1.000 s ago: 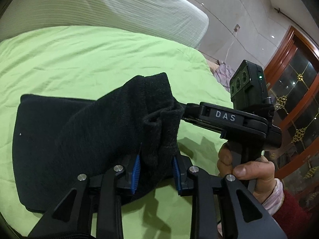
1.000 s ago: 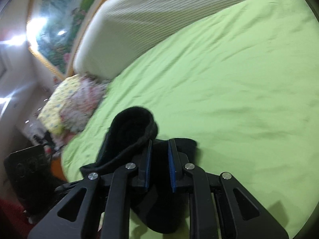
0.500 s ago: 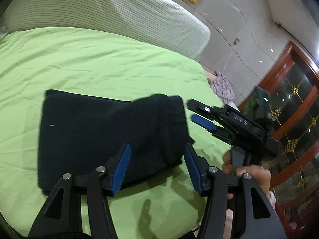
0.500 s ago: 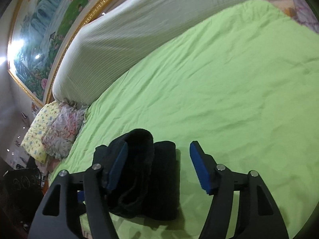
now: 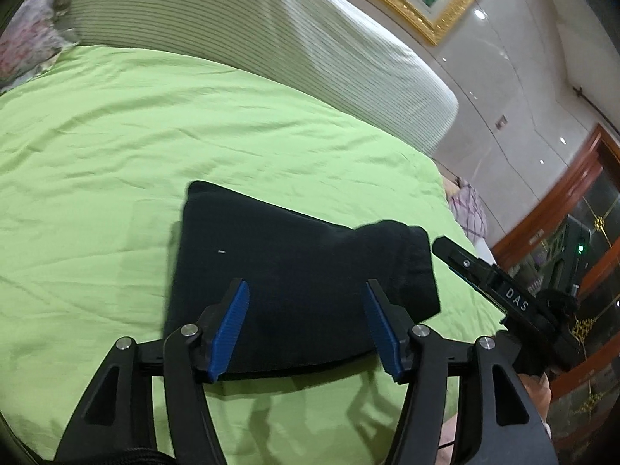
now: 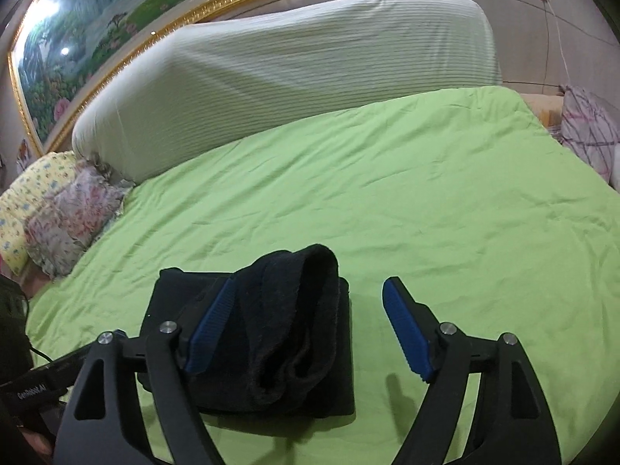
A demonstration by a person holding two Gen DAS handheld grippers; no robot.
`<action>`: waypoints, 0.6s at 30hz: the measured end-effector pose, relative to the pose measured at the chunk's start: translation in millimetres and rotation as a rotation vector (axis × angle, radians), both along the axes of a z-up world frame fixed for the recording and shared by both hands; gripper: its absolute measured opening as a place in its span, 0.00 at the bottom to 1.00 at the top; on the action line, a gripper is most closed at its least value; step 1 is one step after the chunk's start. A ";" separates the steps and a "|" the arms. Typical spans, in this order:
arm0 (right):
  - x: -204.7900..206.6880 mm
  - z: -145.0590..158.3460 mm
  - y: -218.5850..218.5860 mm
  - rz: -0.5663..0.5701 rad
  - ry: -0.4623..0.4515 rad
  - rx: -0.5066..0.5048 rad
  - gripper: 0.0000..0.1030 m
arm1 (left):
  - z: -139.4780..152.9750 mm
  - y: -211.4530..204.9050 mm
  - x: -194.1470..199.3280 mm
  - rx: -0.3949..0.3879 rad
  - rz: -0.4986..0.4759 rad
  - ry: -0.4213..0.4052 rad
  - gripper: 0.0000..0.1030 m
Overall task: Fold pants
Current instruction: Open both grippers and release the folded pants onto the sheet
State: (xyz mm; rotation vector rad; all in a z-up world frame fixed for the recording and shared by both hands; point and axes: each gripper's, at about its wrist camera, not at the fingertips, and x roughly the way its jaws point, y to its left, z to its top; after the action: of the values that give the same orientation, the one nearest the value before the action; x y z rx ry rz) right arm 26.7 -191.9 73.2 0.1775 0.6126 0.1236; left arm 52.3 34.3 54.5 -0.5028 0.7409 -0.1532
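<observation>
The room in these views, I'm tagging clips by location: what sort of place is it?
Most likely a home bedroom: a bed under a light-green wrinkled sheet, floral pillows at its edge, and a gold-framed landscape painting above the striped white headboard cushion.

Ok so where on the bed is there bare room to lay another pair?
The green sheet lies bare between the folded black pants and the striped bolster, and on to its far right edge. It is crowded by the floral pillows and around both open tools.
</observation>
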 end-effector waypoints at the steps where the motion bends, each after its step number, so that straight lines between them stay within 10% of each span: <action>1: 0.6 0.8 1.2 -0.007 -0.002 -0.005 0.77 | -0.7 3.4 -1.2 -0.005 0.008 0.001 0.61; 18: -3.5 -11.5 5.3 -0.009 0.001 -0.008 0.77 | -15.9 19.6 23.3 0.104 0.059 0.074 0.67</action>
State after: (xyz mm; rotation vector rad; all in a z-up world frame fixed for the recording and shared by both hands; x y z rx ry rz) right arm 23.1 -186.6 61.7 0.1725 0.6133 0.1127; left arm 75.5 53.9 38.6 -0.4321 0.8017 -0.0411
